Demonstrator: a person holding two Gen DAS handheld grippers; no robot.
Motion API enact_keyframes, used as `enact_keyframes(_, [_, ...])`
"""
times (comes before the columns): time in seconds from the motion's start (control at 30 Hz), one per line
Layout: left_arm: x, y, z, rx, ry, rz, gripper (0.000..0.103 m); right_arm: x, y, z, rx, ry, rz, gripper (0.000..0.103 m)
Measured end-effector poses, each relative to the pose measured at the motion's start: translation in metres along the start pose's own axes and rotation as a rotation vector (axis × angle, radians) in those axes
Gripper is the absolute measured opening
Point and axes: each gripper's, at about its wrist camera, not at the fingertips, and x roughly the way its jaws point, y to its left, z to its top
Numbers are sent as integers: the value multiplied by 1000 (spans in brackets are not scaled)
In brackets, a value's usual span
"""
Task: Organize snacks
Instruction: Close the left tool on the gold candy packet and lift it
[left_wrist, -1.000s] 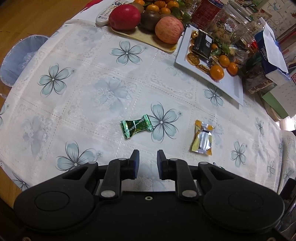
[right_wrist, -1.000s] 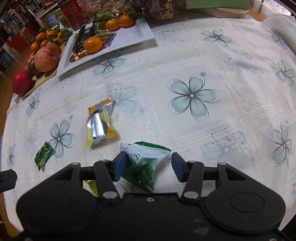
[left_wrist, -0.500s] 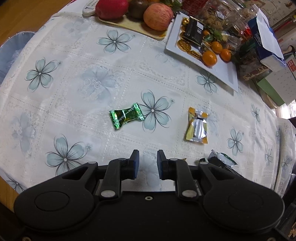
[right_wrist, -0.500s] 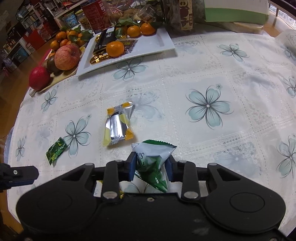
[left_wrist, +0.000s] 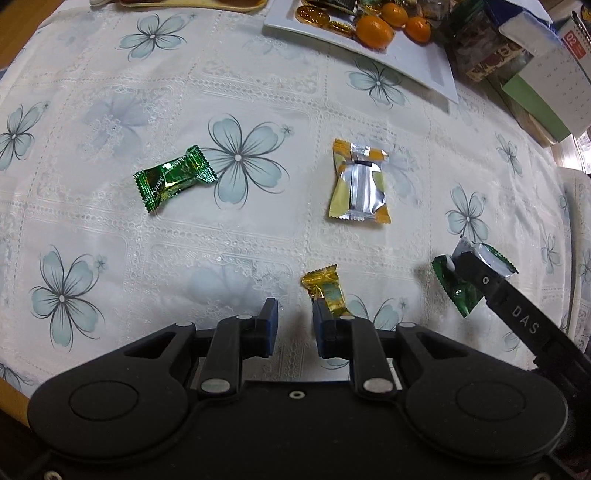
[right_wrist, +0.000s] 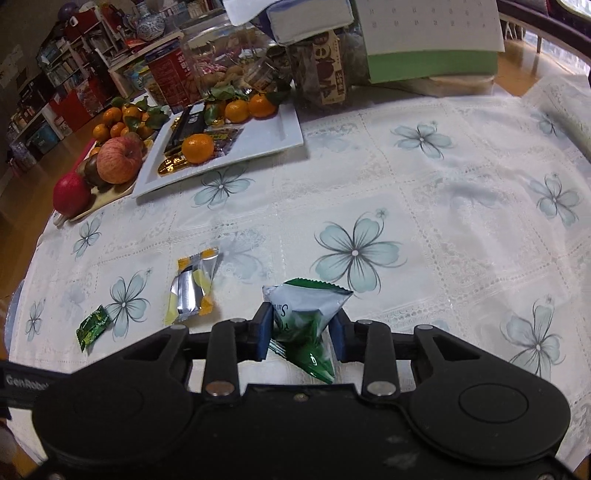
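The right tool (right_wrist: 300, 329) is clamped on the green-and-white packet (right_wrist: 308, 314) at lower centre, lifted off the worktop (right_wrist: 424, 206). Risk: the slick, crumpled film may slip out during transfer. The left tool (left_wrist: 294, 326) is empty, its jaws slightly parted. The gold candy (left_wrist: 327, 290) lies partly hidden behind its right finger. The white plate (right_wrist: 266, 138), upper left, is a likely destination; its contents are hard to identify.

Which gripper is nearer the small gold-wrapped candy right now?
Left. The gold candy lies on the cloth just ahead of the left gripper, by its right finger. The right gripper, off to the side, is shut on the green-and-white packet.
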Motion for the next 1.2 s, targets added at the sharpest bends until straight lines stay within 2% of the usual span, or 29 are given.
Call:
enact_keyframes(0.07, [3,-4,-2,10,6,6,27,2,3,2,25,11,30,34])
enact_keyframes(0.2, [6,-13,-2,26,0,2,27,-7,17,7,-16,2,13,34])
enact_keyframes(0.4, [12,-29,-2,55,-4,-6,27,-25,15,14,8,-2,27,34])
enact_keyframes(0.57, [18,-41,-3,93,-12,61,28,-28,6,12,21,30,30,34])
enact_keyframes(0.67, [20,-38,-2,73,0,56,29,-29,5,10,24,36,35,34])
enact_keyframes(0.73, [22,-36,-1,63,5,52,34,-31,5,11,29,33,39,34])
enact_keyframes(0.83, [24,-33,1,44,12,34,36,-33,6,11,33,29,47,34])
enact_keyframes(1.07, [31,-35,4,25,4,63,35,-33,7,10,29,41,51,34])
enact_keyframes(1.1, [31,-36,5,21,-2,63,33,-33,7,10,28,43,50,34])
enact_keyframes(1.13, [30,-36,5,20,-6,57,25,-33,6,10,27,44,49,34])
enact_keyframes(1.2, [27,-37,4,24,-19,45,24,-32,6,10,25,44,47,34])
